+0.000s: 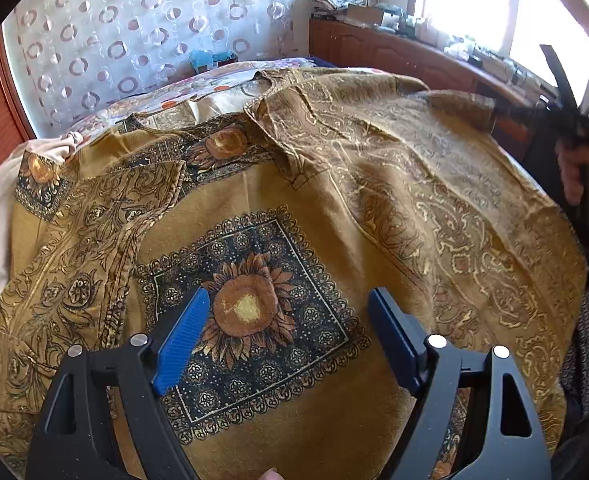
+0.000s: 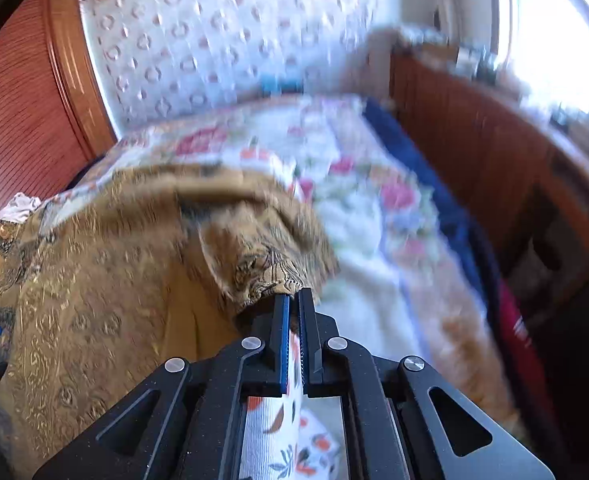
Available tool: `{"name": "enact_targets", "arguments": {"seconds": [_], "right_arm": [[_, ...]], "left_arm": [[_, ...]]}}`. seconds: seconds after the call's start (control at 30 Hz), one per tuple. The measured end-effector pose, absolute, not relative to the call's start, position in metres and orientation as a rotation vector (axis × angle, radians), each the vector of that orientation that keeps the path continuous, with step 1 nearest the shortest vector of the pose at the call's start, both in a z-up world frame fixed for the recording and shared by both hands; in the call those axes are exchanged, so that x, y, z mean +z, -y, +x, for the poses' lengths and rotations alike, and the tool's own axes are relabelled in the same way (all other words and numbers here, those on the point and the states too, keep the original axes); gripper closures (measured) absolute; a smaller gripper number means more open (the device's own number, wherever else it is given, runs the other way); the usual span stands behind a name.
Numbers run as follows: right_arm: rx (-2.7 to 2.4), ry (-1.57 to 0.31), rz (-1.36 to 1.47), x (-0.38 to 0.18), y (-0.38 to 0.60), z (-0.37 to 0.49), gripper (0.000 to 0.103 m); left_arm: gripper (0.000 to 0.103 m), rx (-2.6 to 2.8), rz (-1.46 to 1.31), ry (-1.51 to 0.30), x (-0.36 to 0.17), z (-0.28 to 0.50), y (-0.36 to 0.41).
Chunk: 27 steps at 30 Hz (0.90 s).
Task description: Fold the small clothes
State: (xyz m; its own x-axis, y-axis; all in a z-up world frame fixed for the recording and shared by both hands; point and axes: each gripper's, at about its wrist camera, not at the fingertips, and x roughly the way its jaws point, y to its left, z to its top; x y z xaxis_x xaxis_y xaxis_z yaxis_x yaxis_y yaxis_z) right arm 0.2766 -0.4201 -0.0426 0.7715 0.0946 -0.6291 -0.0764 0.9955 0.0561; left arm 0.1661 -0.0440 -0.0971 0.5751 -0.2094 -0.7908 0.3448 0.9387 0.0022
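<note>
A: Nearest?
B: The left gripper (image 1: 290, 312) hovers with jaws wide over the sunflower print on the shirt (image 1: 374, 184), gripping nothing.
A: The right one?
B: The right gripper (image 2: 293, 300) pinches the shirt's edge, jaws nearly together. The shirt lies spread on the bed (image 2: 354, 184).

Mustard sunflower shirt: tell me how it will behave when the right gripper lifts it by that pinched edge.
The mustard sunflower shirt looks thin and floppy: it wrinkles and bunches at the right gripper. It will probably sag and trail from that pinched edge rather than hold shape. It seems light; the bedspread beneath may drag on it slightly.
</note>
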Motion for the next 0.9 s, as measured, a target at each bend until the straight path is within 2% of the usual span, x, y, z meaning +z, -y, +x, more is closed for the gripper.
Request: {"name": "enact_targets", "arguments": {"seconds": [0.27, 0.43, 0.67, 0.7, 0.77, 0.8, 0.87, 0.9], "right_arm": [[0.303, -0.482, -0.092, 0.012, 0.366, 0.221, 0.100], [0.387, -0.585, -0.191, -0.022, 0.338, 0.202, 0.100], [0.244, -0.613, -0.112, -0.044, 0.396, 0.209, 0.098], [0.222, -0.626, -0.118, -0.047, 0.401, 0.212, 0.095], [0.192, -0.651, -0.131, -0.053, 0.407, 0.215, 0.076], [0.180, -0.659, -0.139, -0.056, 0.412, 0.217, 0.073], [0.172, -0.684, -0.154, -0.064, 0.416, 0.219, 0.057], [0.163, -0.696, -0.161, -0.067, 0.417, 0.223, 0.054]], "left_arm": [[0.020, -0.327, 0.159, -0.902, -0.097, 0.167, 0.043], [0.020, -0.325, 0.161, -0.902, -0.097, 0.166, 0.044], [0.020, -0.325, 0.162, -0.903, -0.096, 0.167, 0.043], [0.020, -0.326, 0.164, -0.904, -0.097, 0.167, 0.043], [0.020, -0.321, 0.164, -0.906, -0.095, 0.168, 0.043], [0.020, -0.320, 0.156, -0.899, -0.092, 0.167, 0.043], [0.020, -0.336, 0.131, -0.872, -0.084, 0.165, 0.041], [0.020, -0.348, 0.116, -0.861, -0.078, 0.165, 0.040]]}}
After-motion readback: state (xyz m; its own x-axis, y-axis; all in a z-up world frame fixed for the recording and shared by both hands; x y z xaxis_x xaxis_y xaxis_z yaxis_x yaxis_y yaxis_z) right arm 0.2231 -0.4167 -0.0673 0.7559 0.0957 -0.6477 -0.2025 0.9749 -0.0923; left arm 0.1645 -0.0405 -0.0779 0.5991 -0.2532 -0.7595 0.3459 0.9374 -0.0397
